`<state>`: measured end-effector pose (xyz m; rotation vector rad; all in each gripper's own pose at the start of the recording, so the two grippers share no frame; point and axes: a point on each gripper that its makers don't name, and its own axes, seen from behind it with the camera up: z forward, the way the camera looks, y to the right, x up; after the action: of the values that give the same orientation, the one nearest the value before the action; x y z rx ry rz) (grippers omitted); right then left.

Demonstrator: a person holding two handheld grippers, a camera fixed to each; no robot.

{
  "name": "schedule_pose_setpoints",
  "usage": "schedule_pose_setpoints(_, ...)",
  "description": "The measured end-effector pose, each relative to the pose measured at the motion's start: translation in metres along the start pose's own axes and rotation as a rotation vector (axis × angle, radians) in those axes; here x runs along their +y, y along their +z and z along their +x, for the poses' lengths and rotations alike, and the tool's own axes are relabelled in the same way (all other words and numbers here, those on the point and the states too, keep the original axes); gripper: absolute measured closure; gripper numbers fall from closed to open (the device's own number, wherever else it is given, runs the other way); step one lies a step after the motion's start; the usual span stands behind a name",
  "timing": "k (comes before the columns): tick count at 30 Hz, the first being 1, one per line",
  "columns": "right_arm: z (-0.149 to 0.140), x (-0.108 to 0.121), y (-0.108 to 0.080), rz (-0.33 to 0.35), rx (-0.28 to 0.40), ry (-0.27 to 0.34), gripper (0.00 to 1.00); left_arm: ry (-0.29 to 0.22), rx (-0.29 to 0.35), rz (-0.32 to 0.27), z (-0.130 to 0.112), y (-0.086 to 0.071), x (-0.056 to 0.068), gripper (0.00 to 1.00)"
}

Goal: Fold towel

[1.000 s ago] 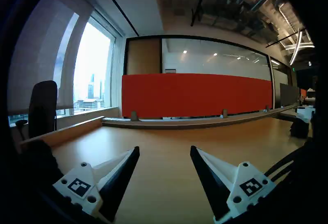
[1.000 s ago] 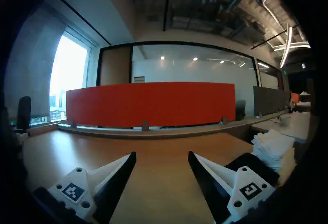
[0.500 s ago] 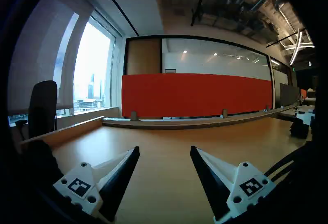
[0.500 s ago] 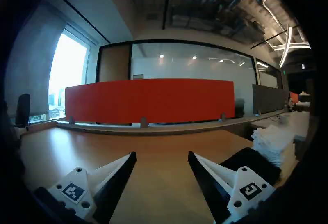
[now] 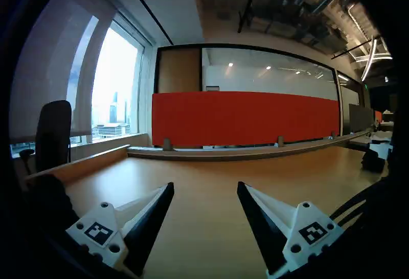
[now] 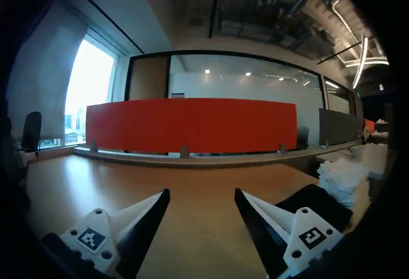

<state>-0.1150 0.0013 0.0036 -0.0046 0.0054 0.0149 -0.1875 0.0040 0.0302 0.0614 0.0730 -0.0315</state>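
Jaws stand apart, empty, on your left gripper [image 5: 205, 184] and right gripper [image 6: 202, 191], both low over the wooden surface [image 6: 199, 174]; white towels [image 6: 343, 176] sit stacked to the right gripper's right.

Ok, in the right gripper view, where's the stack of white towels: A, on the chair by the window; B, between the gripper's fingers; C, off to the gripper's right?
C: the stack of white towels sits far right of the right gripper, whose open fingers hold nothing.
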Motion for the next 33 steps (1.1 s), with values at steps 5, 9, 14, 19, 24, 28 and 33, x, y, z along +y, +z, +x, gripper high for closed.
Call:
schedule_pose_setpoints(5,0.0007,-0.0015,-0.0002,0.005,-0.001,0.002,0.02,0.000,0.000,0.000,-0.0001,-0.0003,-0.0002,0.08)
schedule_pose_setpoints(9,0.0001,-0.0024,0.0006,0.006,-0.001,0.002,0.02,0.000,0.000,0.000,-0.0001,-0.0002,-0.0002,0.08)
schedule_pose_setpoints(14,-0.0011,-0.0027,0.0006,0.011,-0.002,0.003,0.02,0.000,0.000,0.000,0.0002,-0.0002,-0.0003,0.09)
schedule_pose_setpoints(19,-0.0015,-0.0024,0.0004,0.010,-0.003,0.004,0.02,0.000,0.000,0.000,0.0002,-0.0002,-0.0004,0.08)
schedule_pose_setpoints(24,-0.0014,-0.0024,0.0005,0.010,-0.003,0.004,0.02,0.000,0.000,0.000,0.0002,-0.0002,0.0001,0.08)
schedule_pose_setpoints(28,-0.0012,-0.0016,0.0006,0.007,-0.003,0.003,0.02,0.000,0.000,0.000,0.0004,-0.0004,0.0004,0.09)
schedule_pose_setpoints(33,-0.0012,-0.0013,0.0009,0.007,-0.003,0.004,0.00,0.000,0.000,0.000,0.0007,-0.0004,0.0001,0.08)
